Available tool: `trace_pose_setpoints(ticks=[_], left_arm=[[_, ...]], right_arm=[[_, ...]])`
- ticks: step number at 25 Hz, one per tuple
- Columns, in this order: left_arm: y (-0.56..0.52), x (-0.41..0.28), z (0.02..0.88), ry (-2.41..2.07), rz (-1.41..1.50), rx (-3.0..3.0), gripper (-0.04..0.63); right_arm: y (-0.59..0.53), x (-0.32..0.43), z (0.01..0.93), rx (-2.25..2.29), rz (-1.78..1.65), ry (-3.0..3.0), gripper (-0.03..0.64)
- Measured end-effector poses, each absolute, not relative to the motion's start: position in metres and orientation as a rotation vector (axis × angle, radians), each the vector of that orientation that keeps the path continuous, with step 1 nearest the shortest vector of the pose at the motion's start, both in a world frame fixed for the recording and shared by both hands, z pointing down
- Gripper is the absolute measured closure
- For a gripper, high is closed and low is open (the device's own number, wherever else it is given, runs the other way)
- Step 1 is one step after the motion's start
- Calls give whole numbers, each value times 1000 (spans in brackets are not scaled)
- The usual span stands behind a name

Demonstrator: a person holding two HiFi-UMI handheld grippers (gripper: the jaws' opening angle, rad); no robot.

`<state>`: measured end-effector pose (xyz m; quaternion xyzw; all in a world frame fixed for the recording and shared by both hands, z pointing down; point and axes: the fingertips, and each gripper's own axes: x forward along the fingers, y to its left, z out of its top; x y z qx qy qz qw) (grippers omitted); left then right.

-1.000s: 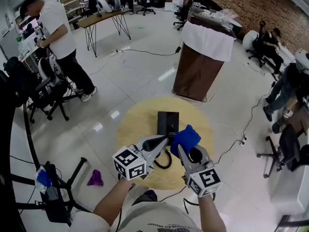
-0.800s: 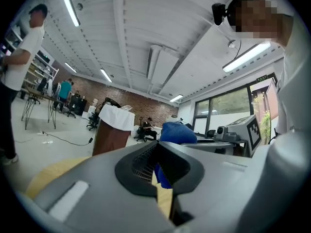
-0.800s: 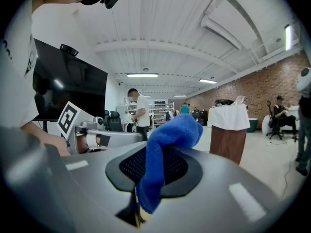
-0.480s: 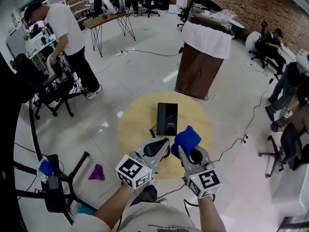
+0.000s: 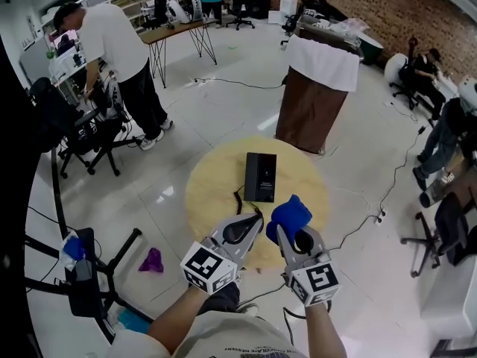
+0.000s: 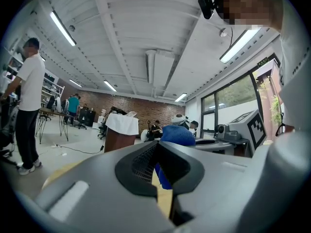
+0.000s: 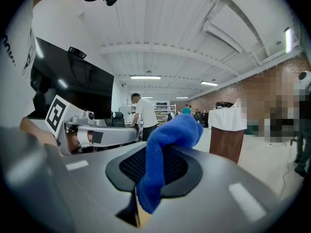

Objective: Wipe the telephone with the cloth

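Right hand-held gripper (image 5: 283, 231), clamped on the blue cloth (image 5: 289, 215), should press it flat onto the black telephone (image 5: 261, 176) near the desk's (image 5: 212, 194) middle, wiping lengthwise.

Tabletop (image 5: 211, 200) open L/R of telephone (image 5: 261, 176); draped stand (image 5: 317, 103) behind it.

Grey moulded left gripper (image 5: 252, 221) and right gripper (image 5: 285, 236), black mesh pads (image 7: 129, 168); black-and-white marker cubes (image 5: 205, 268) behind the tongs; white printed shirt (image 5: 223, 338).

Round wood table (image 5: 205, 192), 1 pc. On it: black telephone (image 5: 261, 176), flat, btw centre & far edge; black cord (image 5: 239, 197) at its near-left corner.
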<state>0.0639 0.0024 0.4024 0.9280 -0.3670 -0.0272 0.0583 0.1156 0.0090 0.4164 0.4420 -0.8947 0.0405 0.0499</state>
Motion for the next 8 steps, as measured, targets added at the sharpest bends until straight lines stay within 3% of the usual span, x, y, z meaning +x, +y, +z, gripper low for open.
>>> trace_pose_setpoints(ticks=[8], left_arm=[[18,71,404,-1108,-73,2813,595]], right_arm=[[23,119,419,1351,126,-2718,555]])
